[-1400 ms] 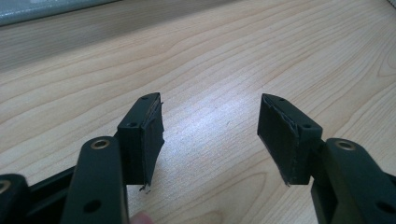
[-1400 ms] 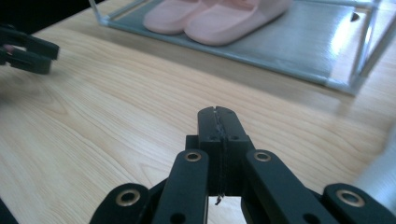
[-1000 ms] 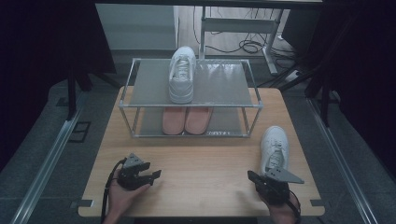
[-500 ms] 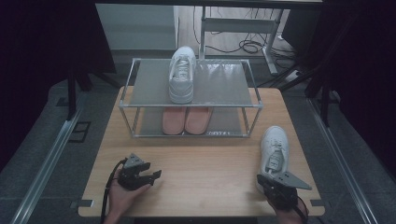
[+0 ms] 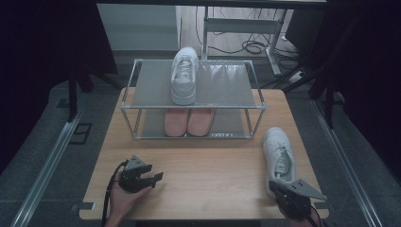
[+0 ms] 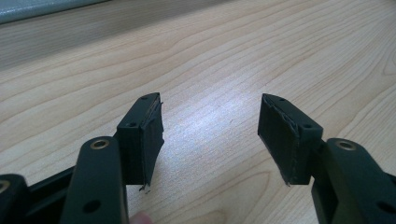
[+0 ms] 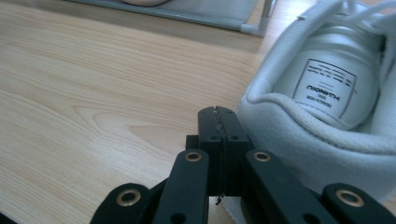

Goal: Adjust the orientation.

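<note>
Writing: we see a white tongue label with dark print inside the white lace-up sneaker (image 7: 327,84) in the right gripper view; it appears upside down there and we cannot read it for certain. A small pale label sits on the front rail of the grey metal two-tier shoe rack (image 5: 191,101), too small for us to read.
Sneaker place: we find the white lace-up sneaker (image 5: 279,158) on the light wooden desk (image 5: 208,165), at its right side, just in front of the rack's right front leg.
Sneaker axis: its long axis runs front to back along the desk; the toe points away toward the rack, the heel faces the person.
Right claw: we see the right claw (image 7: 219,135) pressed fully together with nothing between its tips, just beside the sneaker's heel collar; whether it touches we cannot tell. In the high view the right claw (image 5: 279,187) sits at the heel.
Left claw: we see the left claw (image 6: 210,135) standing wide over bare wood, holding nothing; in the high view the left claw (image 5: 153,177) lies low at the desk's near left.
Change: against a second ago, we see the right claw further right and nearer the desk's front edge, now behind the heel; the left claw keeps its place.
Rack: a second white sneaker (image 5: 184,75) stands on the top shelf, a pair of pink shoes (image 5: 189,120) below, toes toward the person.
</note>
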Motion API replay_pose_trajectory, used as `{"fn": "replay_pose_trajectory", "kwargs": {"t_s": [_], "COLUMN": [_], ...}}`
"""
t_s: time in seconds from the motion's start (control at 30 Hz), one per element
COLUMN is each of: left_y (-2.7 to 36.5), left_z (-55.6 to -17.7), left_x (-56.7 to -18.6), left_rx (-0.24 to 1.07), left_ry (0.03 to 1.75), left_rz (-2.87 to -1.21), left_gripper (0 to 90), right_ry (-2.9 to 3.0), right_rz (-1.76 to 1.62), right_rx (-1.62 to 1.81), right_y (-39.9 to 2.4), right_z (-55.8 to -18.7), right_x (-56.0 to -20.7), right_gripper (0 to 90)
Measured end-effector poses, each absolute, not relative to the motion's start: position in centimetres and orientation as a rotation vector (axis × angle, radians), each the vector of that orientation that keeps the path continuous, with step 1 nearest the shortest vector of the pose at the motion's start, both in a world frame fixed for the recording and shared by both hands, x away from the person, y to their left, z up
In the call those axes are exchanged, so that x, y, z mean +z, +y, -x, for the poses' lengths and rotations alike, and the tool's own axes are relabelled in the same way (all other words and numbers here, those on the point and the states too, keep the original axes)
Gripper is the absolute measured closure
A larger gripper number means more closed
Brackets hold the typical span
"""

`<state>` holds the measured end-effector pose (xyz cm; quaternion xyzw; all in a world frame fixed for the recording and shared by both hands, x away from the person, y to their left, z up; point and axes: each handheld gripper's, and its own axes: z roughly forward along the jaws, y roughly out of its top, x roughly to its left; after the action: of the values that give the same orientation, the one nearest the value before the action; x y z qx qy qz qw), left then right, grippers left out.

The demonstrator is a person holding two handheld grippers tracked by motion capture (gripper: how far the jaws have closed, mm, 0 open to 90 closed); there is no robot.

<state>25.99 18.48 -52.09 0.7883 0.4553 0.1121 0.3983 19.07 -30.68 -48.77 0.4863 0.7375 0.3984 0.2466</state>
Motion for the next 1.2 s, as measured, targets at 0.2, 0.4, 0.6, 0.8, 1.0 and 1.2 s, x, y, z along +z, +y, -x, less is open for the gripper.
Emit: {"fn": "replay_pose_trajectory", "kwargs": {"t_s": [0.2,0.4,0.6,0.8,1.0,1.2], "left_y": [18.6,18.5,18.4,18.4,18.4,18.3], "left_z": [-26.0,-26.0,-26.0,-26.1,-26.1,-26.1], "left_x": [-52.1,-52.1,-52.2,-52.2,-52.2,-52.2], "left_rx": [0.285,0.283,0.283,0.284,0.284,0.279], "left_ry": [1.154,1.152,1.153,1.155,1.155,1.155], "left_rz": [-1.996,-1.998,-2.001,-2.003,-2.002,-2.006], "left_gripper": [40.7,40.7,40.6,40.6,40.6,40.6], "right_ry": [1.985,1.964,1.931,1.894,1.900,1.911], "right_rz": [-1.347,-1.378,-1.401,-1.428,-1.414,-1.378], "right_rx": [1.088,1.108,1.092,1.107,1.164,1.281], "right_y": [-31.7,-33.0,-34.2,-35.4,-35.2,-35.1], "right_z": [-19.0,-18.6,-18.3,-18.2,-18.3,-18.7], "right_x": [-48.4,-48.5,-48.4,-48.3,-48.3,-47.4], "right_gripper": [90.0,90.0,90.0,90.0,90.0,89.1]}}
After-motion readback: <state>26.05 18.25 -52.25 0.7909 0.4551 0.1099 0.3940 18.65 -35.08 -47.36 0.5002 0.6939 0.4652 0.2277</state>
